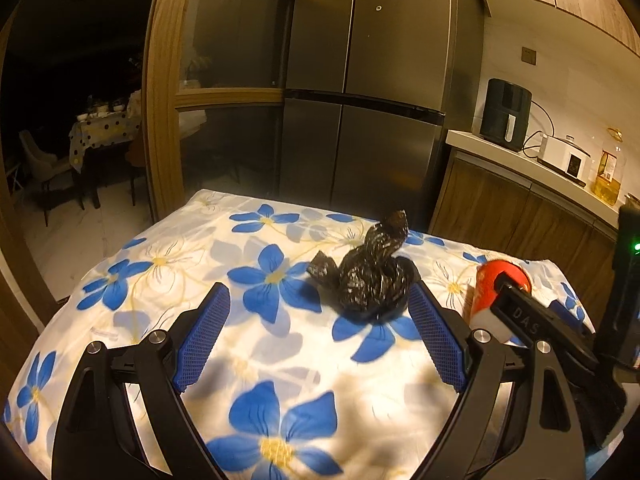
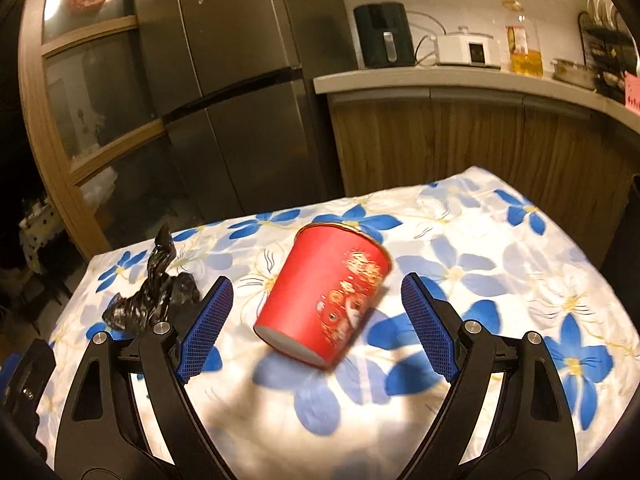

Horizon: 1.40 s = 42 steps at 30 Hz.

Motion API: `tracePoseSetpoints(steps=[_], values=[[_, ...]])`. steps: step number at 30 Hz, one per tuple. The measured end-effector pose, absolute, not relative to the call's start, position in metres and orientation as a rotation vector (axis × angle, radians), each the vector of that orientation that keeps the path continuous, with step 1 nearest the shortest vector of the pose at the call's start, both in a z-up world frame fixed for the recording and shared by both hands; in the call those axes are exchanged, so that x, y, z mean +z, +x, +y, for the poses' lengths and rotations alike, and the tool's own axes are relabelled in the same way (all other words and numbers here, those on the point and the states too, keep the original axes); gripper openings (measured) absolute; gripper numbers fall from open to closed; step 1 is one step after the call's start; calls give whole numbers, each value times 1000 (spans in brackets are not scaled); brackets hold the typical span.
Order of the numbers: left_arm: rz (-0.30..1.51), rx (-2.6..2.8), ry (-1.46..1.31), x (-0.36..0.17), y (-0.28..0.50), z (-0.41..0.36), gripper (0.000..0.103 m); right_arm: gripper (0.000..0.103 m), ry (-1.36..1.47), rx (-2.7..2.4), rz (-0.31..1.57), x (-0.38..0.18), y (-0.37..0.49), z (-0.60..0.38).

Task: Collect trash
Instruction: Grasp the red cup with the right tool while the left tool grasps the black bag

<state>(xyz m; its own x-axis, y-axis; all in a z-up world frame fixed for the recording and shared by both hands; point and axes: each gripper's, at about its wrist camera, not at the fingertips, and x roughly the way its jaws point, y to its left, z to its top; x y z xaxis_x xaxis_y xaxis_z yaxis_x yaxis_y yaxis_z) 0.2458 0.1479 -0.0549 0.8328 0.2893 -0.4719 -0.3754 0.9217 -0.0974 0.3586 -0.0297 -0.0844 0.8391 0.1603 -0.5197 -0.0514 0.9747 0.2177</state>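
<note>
A crumpled black plastic bag point(image 1: 370, 276) lies on the flowered tablecloth point(image 1: 168, 264). My left gripper point(image 1: 320, 300) is open, its blue pads point(image 1: 202, 340) wide apart, the bag just ahead near the right pad. A red paper cup point(image 2: 328, 296) with gold print lies tipped on its side on the tablecloth point(image 2: 500, 264). My right gripper point(image 2: 318, 292) is open with the cup between its pads point(image 2: 428, 328), not touched. The left wrist view shows the cup point(image 1: 500, 280) partly behind the right gripper's body. The bag point(image 2: 156, 296) lies left of the cup.
A steel fridge point(image 1: 360, 80) stands behind the table, a glass cabinet point(image 1: 224, 60) to its left. On the counter point(image 2: 460, 76) at the right are an air fryer point(image 2: 384, 36), a white cooker point(image 2: 466, 48) and an oil bottle point(image 2: 522, 40). A dim dining area point(image 1: 100, 132) lies far left.
</note>
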Motion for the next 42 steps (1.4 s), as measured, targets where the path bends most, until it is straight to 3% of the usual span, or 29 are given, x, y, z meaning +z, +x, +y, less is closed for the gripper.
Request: tracePoseSetpoints(steps=[4,10,17,29,35,42], values=[[463,354,-188,-53,257,152,87,85,202,101,597,-90,374,-24],[467,335,-169,-55,273,148,87,69,229,84,654,-100,388,-25],[506,305,-166,-63,292,146,87,61,266,100,655,-102,385,-34],[629,254,-131,-90,347,135,87,61,282,97,582,-86,346,-66],[699,216,-123,-102,361,131,67,61,282,106,547,-75,334,-76],[709,210,-91,-105,362,124,33,60,267,121,533,-72,320,-78]])
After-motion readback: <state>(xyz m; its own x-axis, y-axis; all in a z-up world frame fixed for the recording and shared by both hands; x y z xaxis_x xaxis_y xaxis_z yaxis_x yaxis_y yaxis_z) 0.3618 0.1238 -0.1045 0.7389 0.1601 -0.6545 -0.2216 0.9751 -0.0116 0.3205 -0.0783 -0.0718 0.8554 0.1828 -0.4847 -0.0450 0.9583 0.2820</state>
